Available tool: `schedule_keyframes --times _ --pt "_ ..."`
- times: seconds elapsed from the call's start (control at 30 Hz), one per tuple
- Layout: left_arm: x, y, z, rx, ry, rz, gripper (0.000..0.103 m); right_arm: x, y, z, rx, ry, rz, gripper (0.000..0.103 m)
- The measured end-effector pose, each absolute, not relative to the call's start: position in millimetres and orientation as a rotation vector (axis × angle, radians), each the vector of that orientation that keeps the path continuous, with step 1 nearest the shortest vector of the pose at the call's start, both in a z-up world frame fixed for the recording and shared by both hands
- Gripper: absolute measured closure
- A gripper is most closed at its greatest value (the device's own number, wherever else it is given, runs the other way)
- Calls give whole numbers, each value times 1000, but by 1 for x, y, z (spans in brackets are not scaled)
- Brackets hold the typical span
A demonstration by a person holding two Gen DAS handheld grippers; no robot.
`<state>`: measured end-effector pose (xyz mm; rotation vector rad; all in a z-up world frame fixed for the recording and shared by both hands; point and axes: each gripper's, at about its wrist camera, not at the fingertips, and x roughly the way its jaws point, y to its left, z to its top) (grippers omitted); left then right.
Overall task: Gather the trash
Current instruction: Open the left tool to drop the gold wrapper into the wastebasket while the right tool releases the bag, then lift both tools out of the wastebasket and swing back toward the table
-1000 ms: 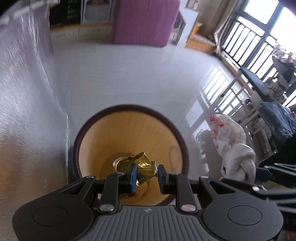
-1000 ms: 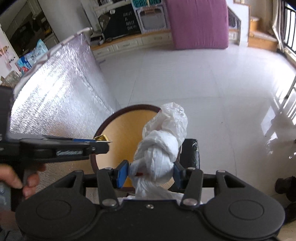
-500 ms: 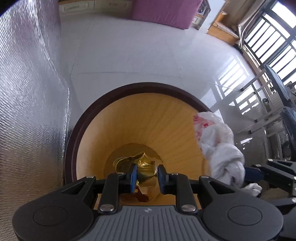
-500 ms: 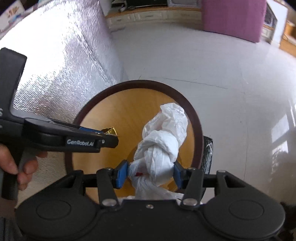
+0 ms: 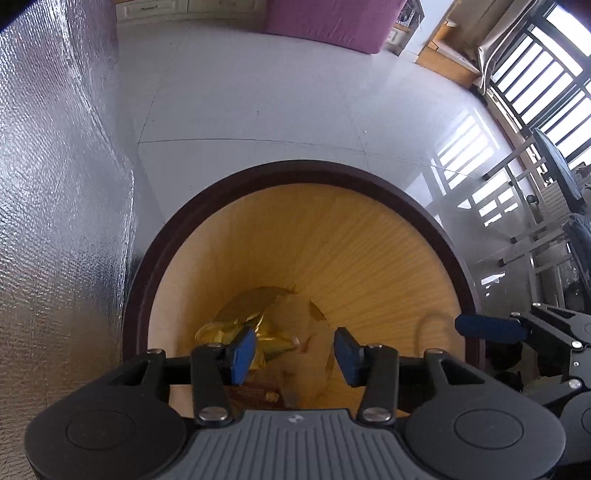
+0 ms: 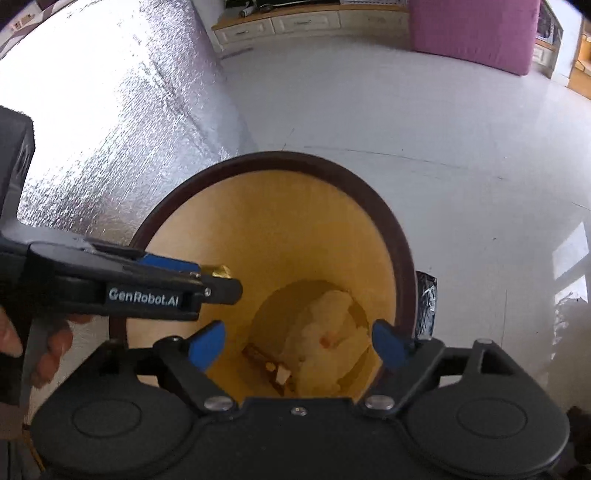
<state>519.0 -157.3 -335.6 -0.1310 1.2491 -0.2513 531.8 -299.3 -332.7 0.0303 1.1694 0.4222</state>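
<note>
A round trash bin with a dark brown rim (image 5: 310,166) and wood-toned inside stands on the floor; it also shows in the right wrist view (image 6: 280,157). My left gripper (image 5: 293,354) is open over the bin, and a crumpled gold wrapper (image 5: 266,338) hangs against its left pad. My right gripper (image 6: 295,341) is open and empty above the bin. The knotted white plastic bag (image 6: 325,339) lies at the bin's bottom beside a brown scrap (image 6: 267,367). The left gripper (image 6: 218,282) shows in the right wrist view with gold wrapper at its tip.
A silver foil-covered surface (image 5: 55,221) rises at the left of the bin. White tiled floor (image 5: 258,110) lies beyond. A purple mattress (image 6: 472,33) and drawers stand at the far wall. A drying rack (image 5: 535,221) stands at the right.
Both grippers opened. The white bag dropped from my right gripper into the bin. The gold wrapper is no longer clamped and slips off the left pad. Both grippers came closer over the bin.
</note>
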Motion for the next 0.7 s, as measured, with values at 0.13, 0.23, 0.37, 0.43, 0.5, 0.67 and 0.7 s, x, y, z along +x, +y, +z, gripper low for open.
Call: schedule_keyframes --times 0.13,0.23,0.37,0.43,0.5,0.67,0.7 --pt "517 -155 -331 -127 1249 -251 54 528 -302 -327 45 1188 426 20" --pt "515 -156 -324 -122 1248 -248 52 526 -303 -322 45 1190 417 20" --pt "511 -156 -316 -114 1245 -247 48 528 -303 -316 53 1186 415 20" --pt "508 -155 -310 -109 1239 -247 48 526 -307 -309 60 1178 411 20" --pt "504 -153 -303 -108 1232 -246 46 523 -307 -304 66 1171 403 20" --pt "493 -155 -287 -94 1220 -242 42 513 -312 -290 85 1160 369 20" --pt "491 -155 -285 -91 1217 -241 42 510 -313 -288 90 1158 363 20"
